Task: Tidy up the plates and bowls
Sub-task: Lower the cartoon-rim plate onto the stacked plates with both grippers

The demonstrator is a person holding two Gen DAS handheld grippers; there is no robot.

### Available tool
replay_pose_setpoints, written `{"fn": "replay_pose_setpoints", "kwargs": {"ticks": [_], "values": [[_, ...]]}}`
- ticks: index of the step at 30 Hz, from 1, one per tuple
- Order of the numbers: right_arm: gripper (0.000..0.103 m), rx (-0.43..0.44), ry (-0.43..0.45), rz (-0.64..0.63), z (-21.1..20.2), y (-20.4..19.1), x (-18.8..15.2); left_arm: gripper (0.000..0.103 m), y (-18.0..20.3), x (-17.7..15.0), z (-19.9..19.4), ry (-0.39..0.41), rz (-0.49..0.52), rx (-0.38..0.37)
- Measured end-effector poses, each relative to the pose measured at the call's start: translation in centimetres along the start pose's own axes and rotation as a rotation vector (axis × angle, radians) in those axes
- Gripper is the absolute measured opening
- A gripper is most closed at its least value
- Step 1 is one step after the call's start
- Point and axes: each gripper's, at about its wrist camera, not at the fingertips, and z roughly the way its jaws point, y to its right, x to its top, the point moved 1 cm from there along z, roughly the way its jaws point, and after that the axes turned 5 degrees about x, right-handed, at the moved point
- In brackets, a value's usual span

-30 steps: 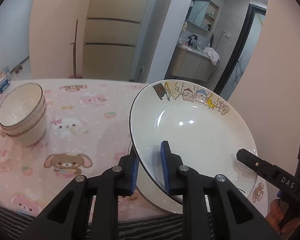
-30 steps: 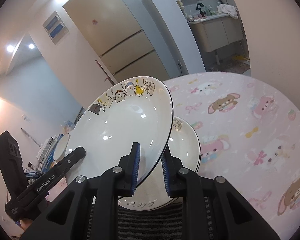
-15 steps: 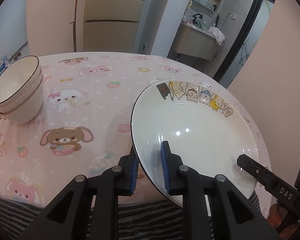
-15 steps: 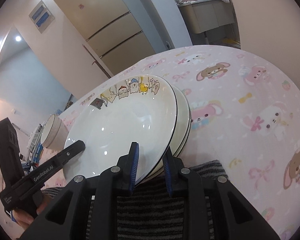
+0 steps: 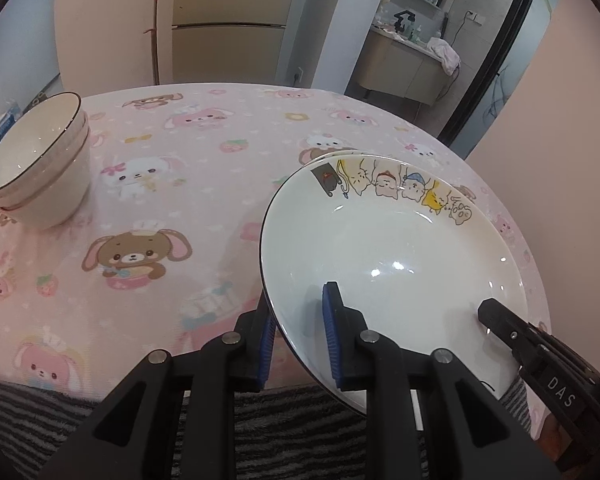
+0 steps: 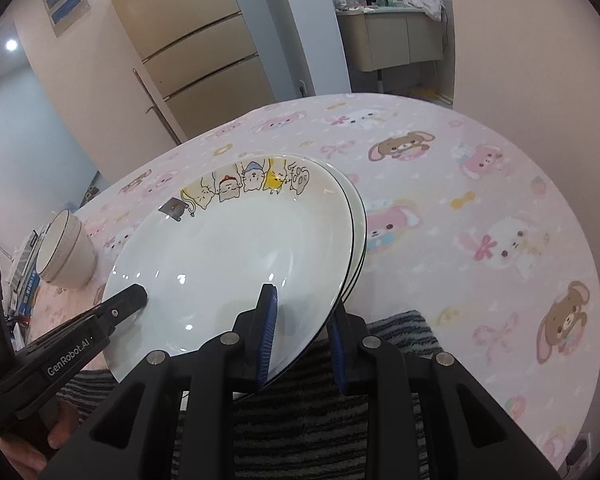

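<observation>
Both claws grip one white plate (image 5: 388, 248) by its near rim, one at each side. The left claw (image 5: 298, 344) is clenched on the plate's left edge: one blue pad (image 5: 331, 332) lies on the upper face, the other sits under the rim. The right claw (image 6: 302, 340) is clenched on the right edge in the same way, one pad on the face and one below the rim. In the left wrist view the right claw's finger tip shows at the plate's lower right (image 5: 496, 314); in the right wrist view the left claw's tip rests at the plate's lower left (image 6: 128, 300).

The plate bears a row of cartoon cats along its far rim and a thin dark line around the edge. It is tilted, near side raised, far side low over a stack of plates (image 6: 358, 224) of like make on the counter (image 6: 480, 200). Only the right-hand rims of that stack show past the held plate. Whether the held plate touches the stack cannot be told.

The counter carries a pink cloth printed with rabbits and bears. Stacked white bowls (image 5: 40, 160) stand at its left side, well apart from the plates. A grey striped mat (image 6: 400, 320) lies at the near edge, under the claws. Part of a hand (image 6: 24, 440) shows at the lower left of the right wrist view, holding the left claw's grip.
</observation>
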Motion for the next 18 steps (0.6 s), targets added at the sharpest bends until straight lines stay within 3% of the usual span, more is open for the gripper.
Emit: {"fn": "replay_pose_setpoints", "kwargs": {"ticks": [18], "values": [[0.027, -0.116, 0.069, -0.025, 0.42, -0.80, 0.08, 0.020, 0.73, -0.21, 0.63, 0.021, 0.025, 0.019]]}}
